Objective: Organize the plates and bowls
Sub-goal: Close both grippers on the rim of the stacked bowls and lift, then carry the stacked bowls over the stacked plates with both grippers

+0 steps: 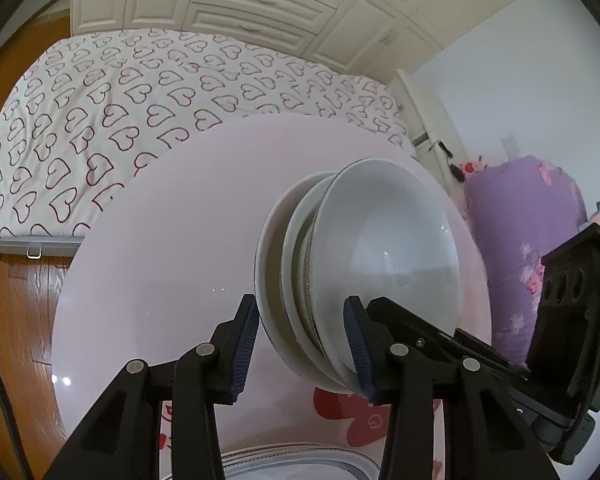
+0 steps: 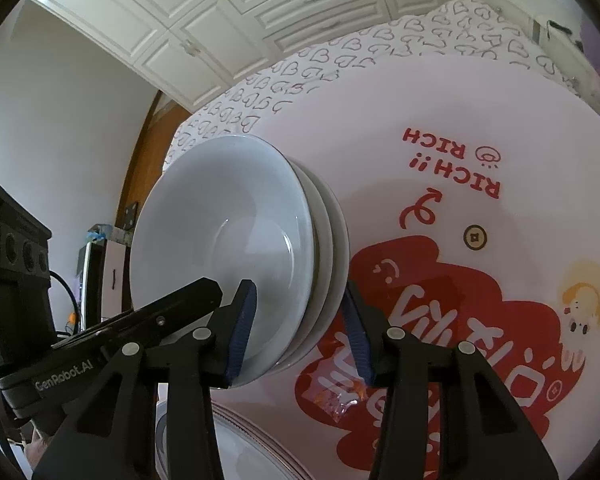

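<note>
The stack of white bowls (image 1: pixel 364 264) stands on the round pink bench (image 1: pixel 172 240). The left gripper (image 1: pixel 304 350) and right gripper (image 2: pixel 298 330) are each clamped on opposite rims. Glazed ceramic is heavy, slippery and fragile; rims must be held firmly.

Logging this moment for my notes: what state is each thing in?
stack of bowls: nested, between both grippers' jaws.
left gripper: astride stack's rim, grip unclear.
right gripper: astride the opposite rim, grip unclear.
rimmed plate: flat on table, untouched.
wardrobe doors: closed.
</note>
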Available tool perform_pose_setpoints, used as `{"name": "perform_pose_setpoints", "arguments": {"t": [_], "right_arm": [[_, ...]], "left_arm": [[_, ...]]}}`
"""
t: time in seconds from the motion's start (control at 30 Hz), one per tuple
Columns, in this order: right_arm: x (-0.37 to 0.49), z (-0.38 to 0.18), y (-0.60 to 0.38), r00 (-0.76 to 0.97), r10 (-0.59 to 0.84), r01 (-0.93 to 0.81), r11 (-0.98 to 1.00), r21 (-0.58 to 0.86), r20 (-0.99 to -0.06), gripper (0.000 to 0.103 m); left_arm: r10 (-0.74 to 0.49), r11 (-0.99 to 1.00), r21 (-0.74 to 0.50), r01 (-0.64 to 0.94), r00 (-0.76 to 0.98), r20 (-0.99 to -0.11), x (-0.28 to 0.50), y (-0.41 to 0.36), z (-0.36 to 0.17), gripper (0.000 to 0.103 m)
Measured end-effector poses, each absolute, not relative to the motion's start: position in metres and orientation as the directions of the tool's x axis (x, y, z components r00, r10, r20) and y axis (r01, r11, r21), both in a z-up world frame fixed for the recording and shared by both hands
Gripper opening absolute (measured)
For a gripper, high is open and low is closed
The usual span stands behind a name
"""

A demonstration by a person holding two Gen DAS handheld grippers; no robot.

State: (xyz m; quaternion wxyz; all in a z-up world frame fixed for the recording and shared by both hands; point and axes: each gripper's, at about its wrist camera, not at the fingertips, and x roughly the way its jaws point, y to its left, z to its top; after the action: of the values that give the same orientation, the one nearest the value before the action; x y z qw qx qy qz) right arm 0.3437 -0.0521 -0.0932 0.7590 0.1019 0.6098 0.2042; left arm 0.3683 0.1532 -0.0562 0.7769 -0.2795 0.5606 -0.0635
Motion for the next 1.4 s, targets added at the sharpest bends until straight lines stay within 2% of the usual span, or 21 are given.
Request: {"name": "perform_pose_setpoints", "arguments": {"t": [0.93,1.4], "right_arm": [[0.338,-0.082,-0.058,0.216,0.424,-0.195,0.902,0.386,-0.88,0.045],[0.303,-0.031,-0.053,0.274,0.445,-0.256,0.888,0.381,-0.853,0.045]], "left_arm": [[-0.415,0.841,-0.51,-0.178,0.393,-0.821,0.345,0.145,-0.041,0.039],[-0.405,0.849,-0.509,-0.14,0.447,-0.798,0.29,0.155,0.008,0.039]]}}
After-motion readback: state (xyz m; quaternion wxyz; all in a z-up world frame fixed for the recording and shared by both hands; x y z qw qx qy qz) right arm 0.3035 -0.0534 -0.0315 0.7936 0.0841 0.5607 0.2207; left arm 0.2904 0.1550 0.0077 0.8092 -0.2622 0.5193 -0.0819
